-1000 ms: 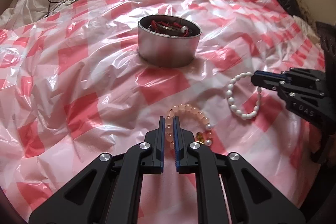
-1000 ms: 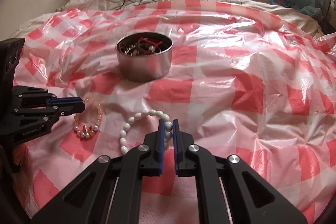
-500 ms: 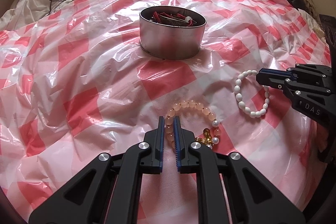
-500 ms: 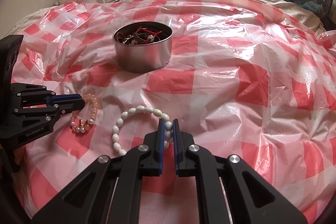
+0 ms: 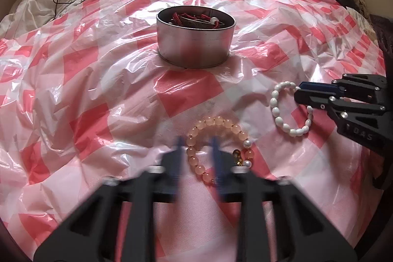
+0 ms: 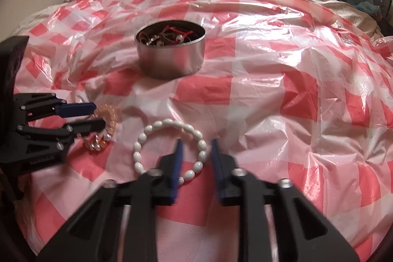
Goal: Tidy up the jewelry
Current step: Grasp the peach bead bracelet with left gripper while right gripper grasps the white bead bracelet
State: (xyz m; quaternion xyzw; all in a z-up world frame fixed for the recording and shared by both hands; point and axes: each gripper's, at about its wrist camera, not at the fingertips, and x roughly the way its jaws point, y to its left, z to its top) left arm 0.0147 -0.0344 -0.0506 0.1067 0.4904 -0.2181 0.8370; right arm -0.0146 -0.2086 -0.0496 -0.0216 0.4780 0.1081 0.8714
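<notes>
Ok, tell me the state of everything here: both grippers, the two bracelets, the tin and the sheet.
Left gripper: open, jaws either side of the peach bracelet's strand, not pressing it.
Right gripper: open, jaws either side of the white bracelet's strand.
Peach bracelet: lying flat on the sheet.
White bracelet: lying flat on the sheet.
Metal tin: upright, lidless, jewelry inside.
Checked plastic sheet: spread out, wrinkled.

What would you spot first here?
A shiny round tin holding red cords and other jewelry sits in the middle of a red-and-white checked sheet. In the left wrist view, two bracelets lie nearer the camera: a peach bracelet and, to its right, a white bracelet.
</notes>
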